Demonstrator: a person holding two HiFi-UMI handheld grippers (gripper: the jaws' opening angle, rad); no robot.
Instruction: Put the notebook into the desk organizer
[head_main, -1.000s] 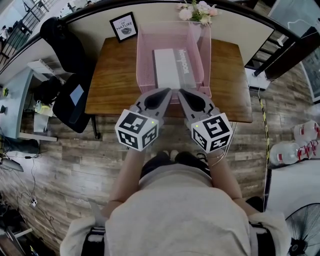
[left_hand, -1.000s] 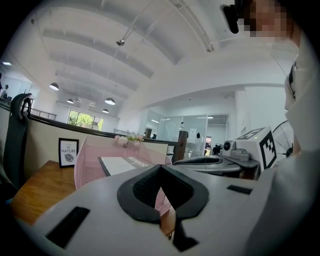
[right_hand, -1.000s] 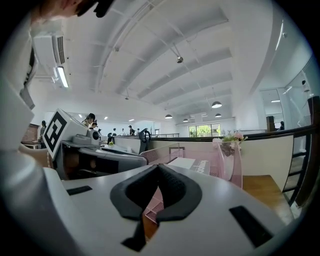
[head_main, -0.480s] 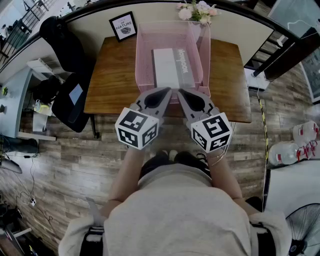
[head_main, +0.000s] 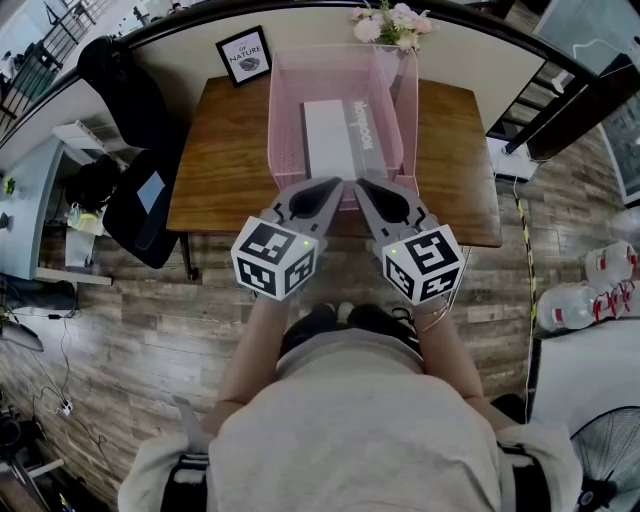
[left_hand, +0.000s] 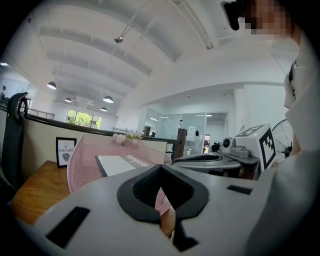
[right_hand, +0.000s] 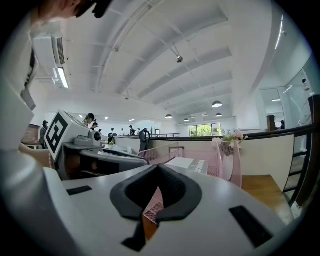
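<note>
On framed sign at back left corner of tabletop: "OF NATURE" in dark capitals, small picture beneath. Along grey strip of notebook: one line of white print, too small to read. On cubes of left gripper and right gripper: black-and-white square markers, no letters.

Desk organizer and notebook sit a touch further left in the head view

Open-plan office, wooden desk, black office chair, glass-walled rooms, pendant ceiling lamps
</note>
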